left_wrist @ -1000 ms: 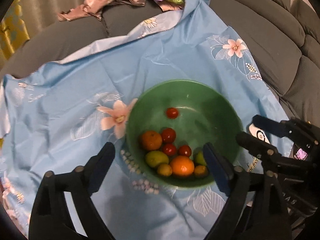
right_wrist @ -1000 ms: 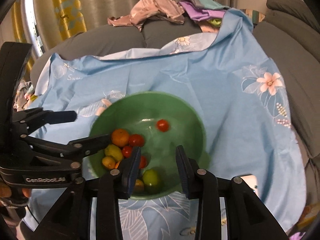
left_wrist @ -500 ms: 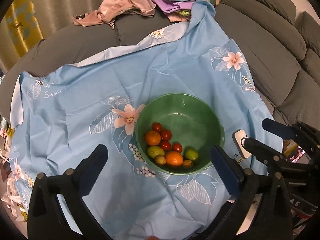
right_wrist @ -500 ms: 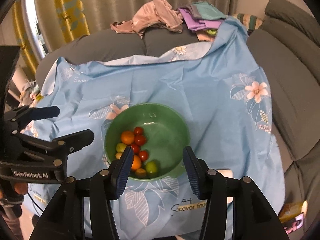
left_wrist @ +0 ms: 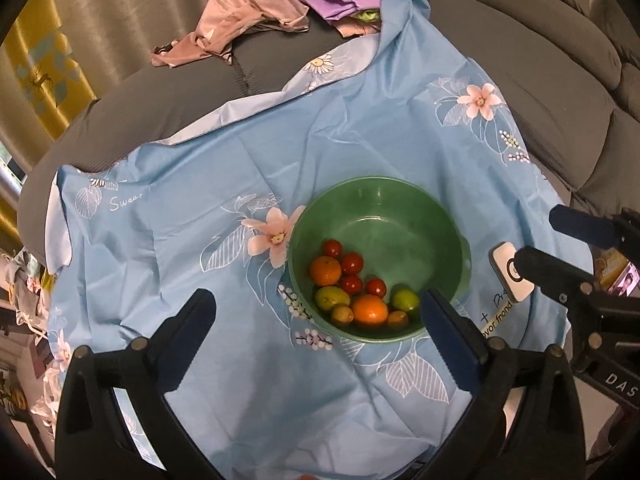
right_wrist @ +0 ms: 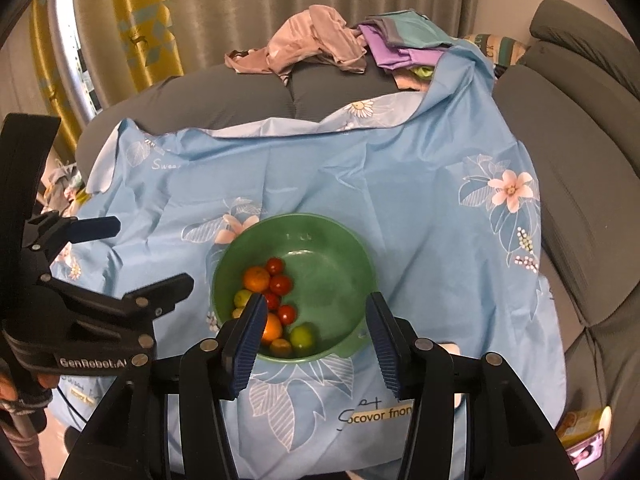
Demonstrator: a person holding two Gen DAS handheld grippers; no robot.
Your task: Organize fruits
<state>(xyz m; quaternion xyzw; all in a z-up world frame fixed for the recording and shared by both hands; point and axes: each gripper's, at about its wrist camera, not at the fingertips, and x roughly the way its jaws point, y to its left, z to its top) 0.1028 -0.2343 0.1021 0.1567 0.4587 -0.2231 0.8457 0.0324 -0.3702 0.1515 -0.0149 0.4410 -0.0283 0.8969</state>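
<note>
A green bowl (left_wrist: 376, 180) (right_wrist: 296, 217) sits on a light blue floral cloth (left_wrist: 240, 168). Piled on its near-left side are two oranges (left_wrist: 325, 270), several red tomatoes (left_wrist: 352, 263), green limes (left_wrist: 405, 299) and small yellowish fruits (left_wrist: 342, 314). My left gripper (left_wrist: 316, 308) hangs above the bowl's near-left edge, wide open and holding nothing; it also shows in the right wrist view as the left gripper (right_wrist: 152, 254). My right gripper (right_wrist: 316, 300) hovers over the bowl's near edge, open, with no fruit between its blue pads (right_wrist: 244, 344). It enters the left wrist view as the right gripper (left_wrist: 538, 234).
The cloth covers a grey sofa (right_wrist: 580, 168). Crumpled clothes (right_wrist: 316, 40) lie at the far edge. A small white device (left_wrist: 510, 276) rests on the cloth just right of the bowl. Curtains (right_wrist: 132, 40) hang behind. A hand (right_wrist: 24, 392) holds the left gripper.
Both grippers rose away from the bowl, which now looks smaller. Both jaws opened wider. A lone tomato in the bowl's middle rolled to join the other fruits.
</note>
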